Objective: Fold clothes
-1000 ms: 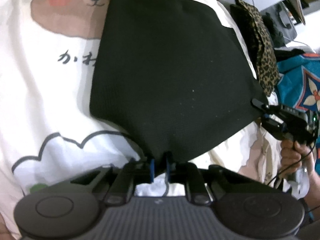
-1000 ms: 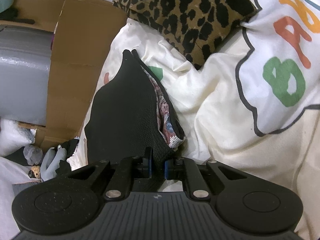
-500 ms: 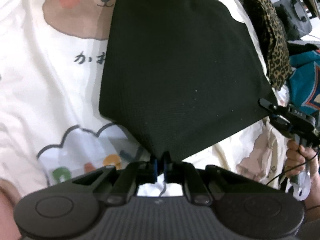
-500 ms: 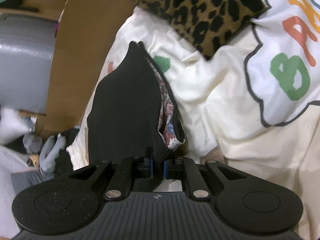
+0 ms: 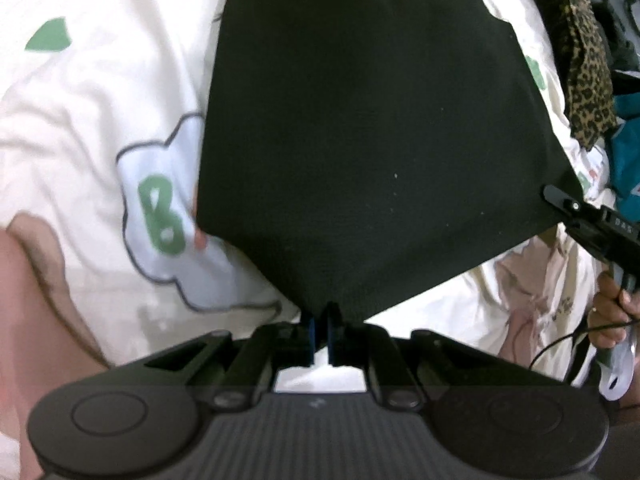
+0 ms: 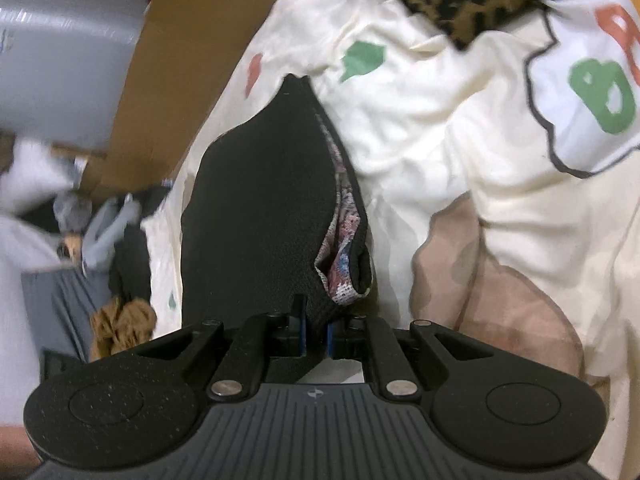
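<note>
You are holding the black cloth (image 5: 368, 136) up over the bed cover (image 5: 100, 92), your left gripper (image 5: 320, 336) and right gripper (image 6: 316, 334) each pinching a corner tight, so the folding is only starting.

The garment (image 5: 372, 140) was black with a floral-print lining (image 6: 342, 216); the bedsheet (image 5: 100, 120) cream with green letters; the cushion (image 5: 580, 48) leopard-spotted.

Both wrist views look down close along their tongs, sharing the black garment (image 5: 360, 140) and bedsheet (image 6: 460, 160)
</note>
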`<state>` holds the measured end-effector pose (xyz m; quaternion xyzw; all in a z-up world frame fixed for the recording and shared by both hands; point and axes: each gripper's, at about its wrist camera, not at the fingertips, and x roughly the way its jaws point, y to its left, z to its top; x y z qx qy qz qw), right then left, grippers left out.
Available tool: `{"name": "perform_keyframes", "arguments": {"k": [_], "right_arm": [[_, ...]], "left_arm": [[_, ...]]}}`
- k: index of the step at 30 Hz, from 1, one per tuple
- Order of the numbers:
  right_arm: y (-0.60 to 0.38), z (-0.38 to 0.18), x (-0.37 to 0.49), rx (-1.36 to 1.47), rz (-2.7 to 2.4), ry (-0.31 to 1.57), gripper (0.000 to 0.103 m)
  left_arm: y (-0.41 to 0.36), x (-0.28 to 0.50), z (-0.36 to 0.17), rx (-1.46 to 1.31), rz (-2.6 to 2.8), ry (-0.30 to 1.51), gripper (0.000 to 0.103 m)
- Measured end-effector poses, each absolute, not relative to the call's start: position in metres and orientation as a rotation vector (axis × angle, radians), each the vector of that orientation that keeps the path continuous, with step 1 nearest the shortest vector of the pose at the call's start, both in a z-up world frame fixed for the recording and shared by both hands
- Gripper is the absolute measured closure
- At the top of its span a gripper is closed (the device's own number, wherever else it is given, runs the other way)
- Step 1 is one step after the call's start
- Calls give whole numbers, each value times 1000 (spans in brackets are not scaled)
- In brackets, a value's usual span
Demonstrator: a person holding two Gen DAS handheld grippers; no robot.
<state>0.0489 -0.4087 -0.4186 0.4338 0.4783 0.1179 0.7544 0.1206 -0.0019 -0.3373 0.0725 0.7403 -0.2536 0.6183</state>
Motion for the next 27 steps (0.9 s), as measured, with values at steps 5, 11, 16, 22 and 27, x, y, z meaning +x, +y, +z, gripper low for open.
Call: {"name": "perform_keyframes", "arguments": {"k": [5,11,16,22,27], "right_arm": [[-409,-407,49,906,270,1036,96],[-423,-393,59,863,234,985,96],[-439,-386,69,863,197,937,97],[-458,-373,85,851,177,877,98],[-467,-365,101,811,161,842,98]], "left_arm": [[-1,104,-336,111,-535,1697,98],[-10,73,-334,-40,-452,1683,98],[-27,51,-336,-97,-435,1678,98],[-57,22,-340,-161,-428,1670,98],[-69,9,-343,-256,-393,1655,98]]}}
